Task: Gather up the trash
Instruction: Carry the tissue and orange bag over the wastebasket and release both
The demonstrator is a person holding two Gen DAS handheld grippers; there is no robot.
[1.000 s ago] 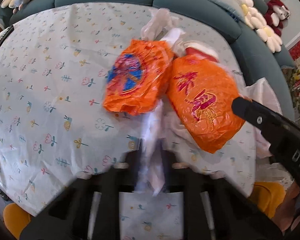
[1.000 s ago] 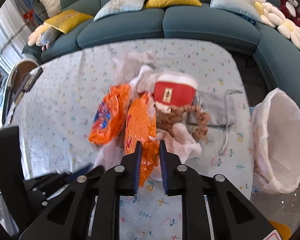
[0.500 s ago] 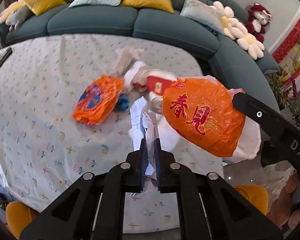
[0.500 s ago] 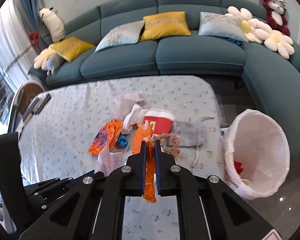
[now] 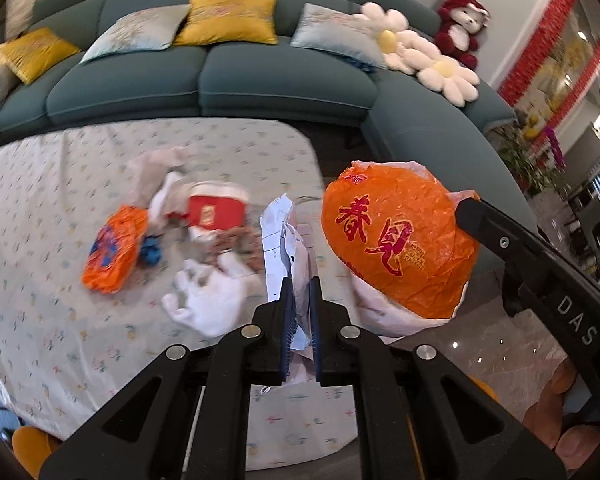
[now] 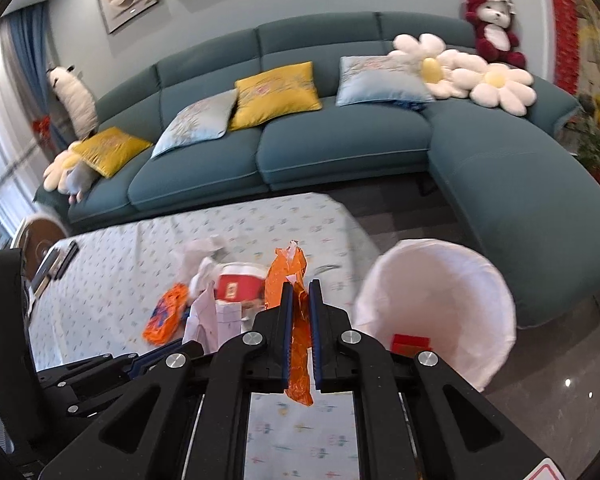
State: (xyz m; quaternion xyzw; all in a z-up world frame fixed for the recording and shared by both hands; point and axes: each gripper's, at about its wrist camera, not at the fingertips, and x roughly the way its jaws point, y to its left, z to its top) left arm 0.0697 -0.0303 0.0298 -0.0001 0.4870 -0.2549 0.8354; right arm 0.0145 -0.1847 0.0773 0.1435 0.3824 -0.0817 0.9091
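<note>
Above the floral tabletop (image 6: pixel 112 264), left gripper (image 5: pixel 300 312) jaws pinch limp white paper (image 5: pixel 280 240), right gripper (image 6: pixel 300 312) jaws an orange wrapper (image 6: pixel 286 276); both light, flimsy, best edge-gripped.

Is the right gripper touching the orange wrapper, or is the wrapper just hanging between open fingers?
Touching. The right wrist view shows the right gripper closed on the orange wrapper, both blue pads pressed against it, with its tail hanging free below.
</note>
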